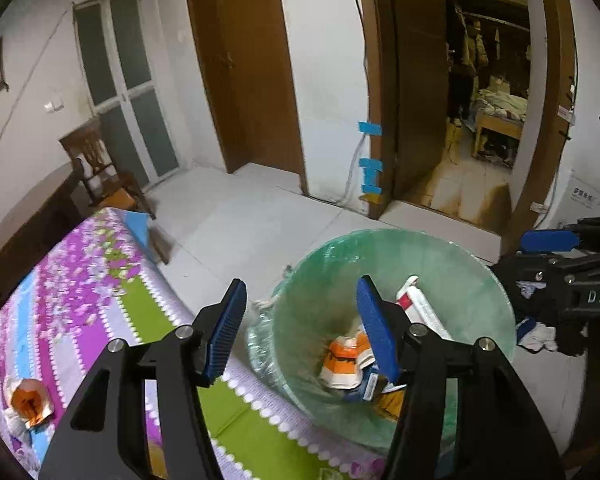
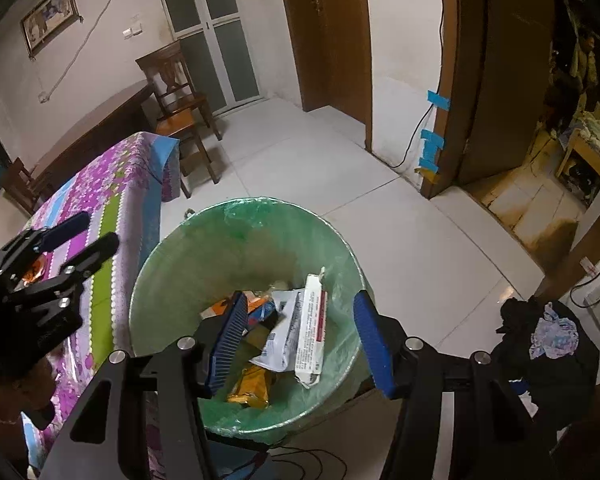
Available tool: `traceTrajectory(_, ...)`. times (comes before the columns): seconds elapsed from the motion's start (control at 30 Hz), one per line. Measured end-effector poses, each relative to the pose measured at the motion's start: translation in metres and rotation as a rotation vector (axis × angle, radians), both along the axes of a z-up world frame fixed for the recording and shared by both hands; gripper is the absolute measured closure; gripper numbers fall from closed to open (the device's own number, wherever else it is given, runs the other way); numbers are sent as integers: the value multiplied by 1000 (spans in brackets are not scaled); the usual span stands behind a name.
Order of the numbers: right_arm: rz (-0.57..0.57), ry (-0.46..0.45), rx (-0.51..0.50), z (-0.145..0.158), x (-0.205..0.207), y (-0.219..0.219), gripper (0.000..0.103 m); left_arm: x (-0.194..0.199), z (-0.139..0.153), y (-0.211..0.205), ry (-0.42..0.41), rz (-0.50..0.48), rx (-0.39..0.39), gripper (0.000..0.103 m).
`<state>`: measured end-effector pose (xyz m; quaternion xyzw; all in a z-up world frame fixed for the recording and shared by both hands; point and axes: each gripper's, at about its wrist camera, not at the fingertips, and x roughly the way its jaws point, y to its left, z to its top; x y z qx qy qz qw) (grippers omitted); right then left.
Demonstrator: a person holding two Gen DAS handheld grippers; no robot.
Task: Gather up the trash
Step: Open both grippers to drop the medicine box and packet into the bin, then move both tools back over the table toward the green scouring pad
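Both grippers, left (image 1: 300, 332) and right (image 2: 300, 340), hang released and empty over the bin (image 2: 168, 248). Wrappers (image 2: 296, 332) lie inside it. One crumpled wrapper (image 1: 28, 402) rests on the tablecloth (image 1: 80, 280).

The left hand-held gripper (image 1: 300, 330) is matt black plastic with shiny metal pins; its fingers (image 1: 230, 326) wear ribbed blue rubbery pads. Below it the tabletop (image 1: 80, 288) is covered in soft printed cloth. Just ahead, the bin (image 2: 172, 264) is lined with thin, glossy, crinkled green plastic film, holding creased paper wrappers (image 2: 300, 332). Beyond lie smooth, slightly glossy floor tiles (image 2: 400, 240) and a polished wooden chair (image 2: 176, 92).
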<state>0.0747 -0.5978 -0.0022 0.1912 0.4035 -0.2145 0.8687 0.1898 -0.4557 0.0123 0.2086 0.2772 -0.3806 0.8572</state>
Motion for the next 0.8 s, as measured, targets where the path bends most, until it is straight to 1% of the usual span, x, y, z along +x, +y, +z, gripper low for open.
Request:
traceTrajectory(0.07, -12, -9, -3, -1, -5, 1, 45, -5, 2, 8, -26, 11, -5, 48)
traceTrajectory(0.13, -34, -27, -36, 2, -11, 7, 45, -10, 7, 22, -54, 35, -23, 45)
traceTrajectory(0.2, -47, -68, -96, 9, -18, 20, 45, -18, 13, 40, -87, 65, -55, 39)
traceTrajectory(0.27, -59, -122, -165, 19, -27, 38, 45, -27, 22, 62, -122, 86, -99, 36)
traceTrajectory(0.3, -63, -150, -194, 24, -30, 47, 44, -29, 26, 70, -134, 98, -115, 34)
traceTrajectory(0.4, -64, -235, -282, 37, -37, 79, 42, -34, 35, 98, -162, 144, -160, 30)
traceTrajectory(0.47, -48, -288, -342, 45, -37, 104, 38, -33, 39, 115, -177, 179, -178, 27)
traceTrajectory(0.57, -2, -344, -403, 55, -33, 140, 38, -27, 45, 149, -182, 255, -213, 23)
traceTrajectory(0.7, 76, -390, -426, 64, -21, 181, 37, -23, 45, 188, -214, 361, -217, 21)
traceTrajectory(0.8, 119, -425, -429, 68, -13, 207, 37, -20, 41, 224, -217, 439, -215, 21)
